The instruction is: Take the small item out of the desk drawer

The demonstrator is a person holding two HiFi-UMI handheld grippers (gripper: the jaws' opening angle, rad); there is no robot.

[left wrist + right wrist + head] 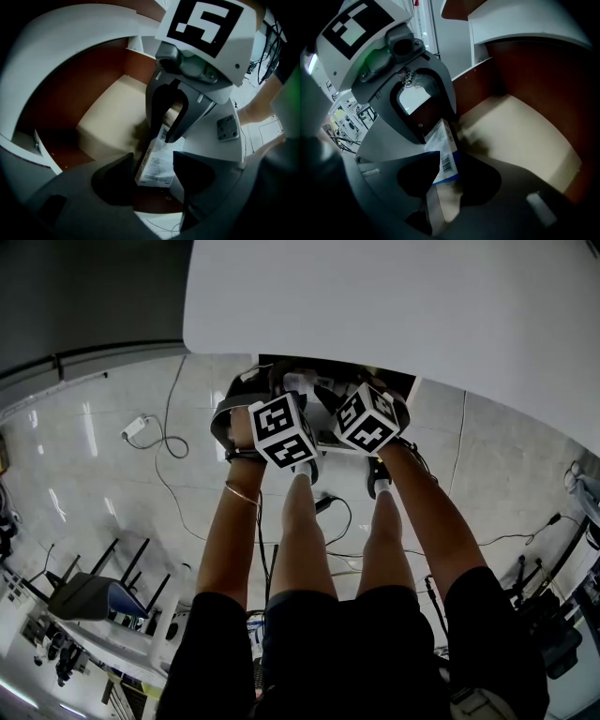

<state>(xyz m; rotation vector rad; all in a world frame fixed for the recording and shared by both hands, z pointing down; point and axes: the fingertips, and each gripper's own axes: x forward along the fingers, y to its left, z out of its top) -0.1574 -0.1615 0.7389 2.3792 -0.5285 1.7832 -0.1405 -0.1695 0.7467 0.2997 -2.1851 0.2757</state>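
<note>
inside the open desk drawer [103,126], the right gripper [447,165] is clamped on a small white box [157,171]. the left gripper [153,161] has its jaws wide apart, the box between them.

The small box [157,165] looks like thin printed card, white and slightly shiny. The drawer [77,91] has walls of red-brown wood-look board and a matt, pale cream bottom. The shell of the right gripper [162,137] is smooth grey plastic, with a small metal plate [228,128] screwed on. The desk top [394,296] is smooth matt white, and the floor [84,456] tiles at the left are glossy.
</note>
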